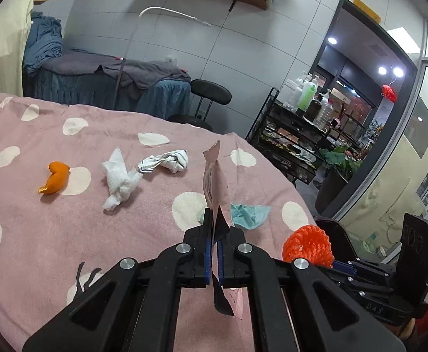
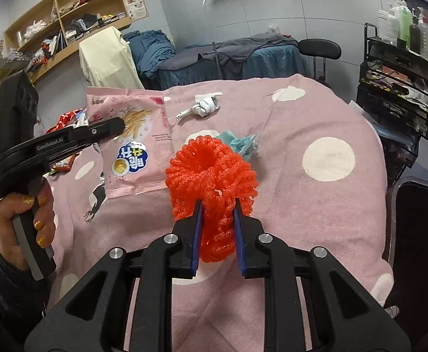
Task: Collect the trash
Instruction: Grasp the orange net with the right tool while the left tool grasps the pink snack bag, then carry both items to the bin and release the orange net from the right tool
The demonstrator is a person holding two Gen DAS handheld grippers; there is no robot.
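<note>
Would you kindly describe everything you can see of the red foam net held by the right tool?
The red foam net is a bright orange-red mesh sleeve of soft-looking foam strands, bunched into a ruffled ring with a hollow centre. The right tool is shut on its lower part, blue pads pressing both sides, holding it up above the pink dotted bedspread. A crumpled teal scrap lies just behind it.

Both views are evenly and fairly brightly lit from overhead indoor light; shadows on the pink bedspread (image 1: 67,234) are soft and faint; three ceiling spotlights (image 1: 382,70) flare white in the dark doorway; the glass partition (image 1: 404,176) carries pale reflections; fisheye bending curves walls and shelves toward dark vignetted corners; focus is sharp centrally, softer toward the edges.
</note>
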